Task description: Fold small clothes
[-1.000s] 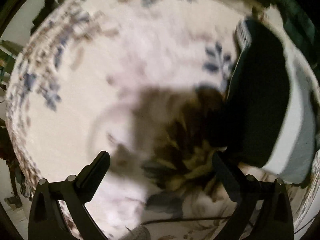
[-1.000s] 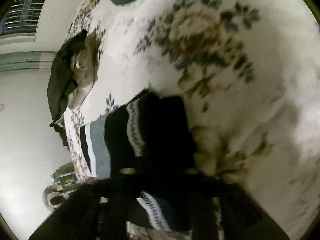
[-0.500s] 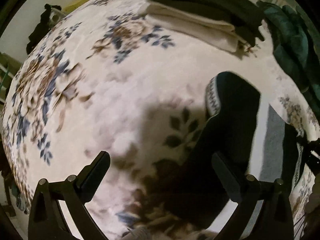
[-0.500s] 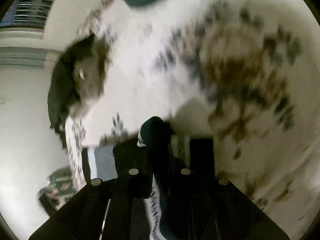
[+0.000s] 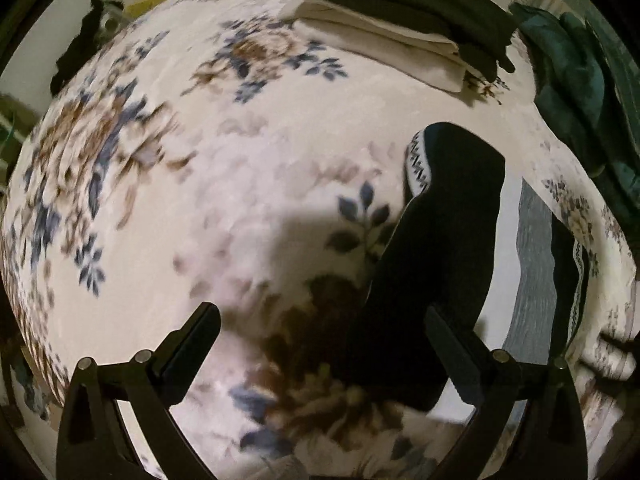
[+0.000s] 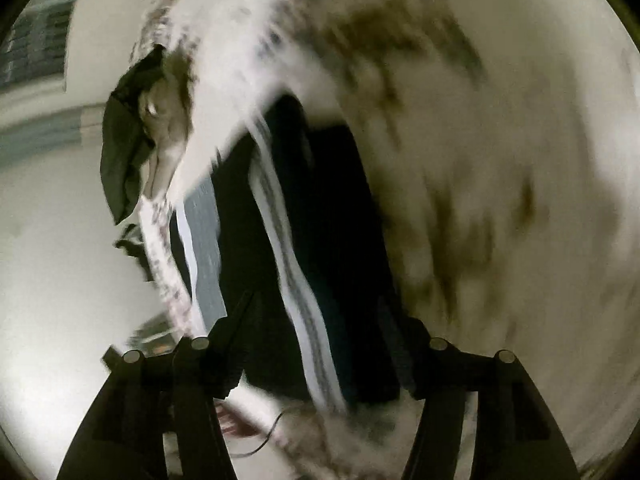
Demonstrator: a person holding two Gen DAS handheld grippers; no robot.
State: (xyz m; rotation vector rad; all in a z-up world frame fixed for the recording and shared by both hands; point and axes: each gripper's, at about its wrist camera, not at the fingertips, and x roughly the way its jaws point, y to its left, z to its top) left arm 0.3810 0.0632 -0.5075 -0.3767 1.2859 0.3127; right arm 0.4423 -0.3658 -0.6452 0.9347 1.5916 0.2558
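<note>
A small dark garment (image 5: 440, 240) with white patterned bands and a grey stripe lies folded on the floral bedspread (image 5: 200, 180). My left gripper (image 5: 320, 340) is open and empty above the bed, with the garment's near edge beside its right finger (image 5: 452, 344). In the blurred right wrist view the same garment (image 6: 320, 240) lies between the spread fingers of my right gripper (image 6: 316, 328), which is open. I cannot tell whether the right fingers touch the cloth.
A stack of folded clothes, black on cream (image 5: 400, 28), sits at the far side of the bed. A teal garment (image 5: 580, 92) lies heaped at the far right. The bed edge and pale floor (image 6: 60, 300) show at left in the right wrist view.
My right gripper was shut on the garment's raised edge half a second ago; it has opened and the garment lies flat. The left gripper has lifted back, staying open.
</note>
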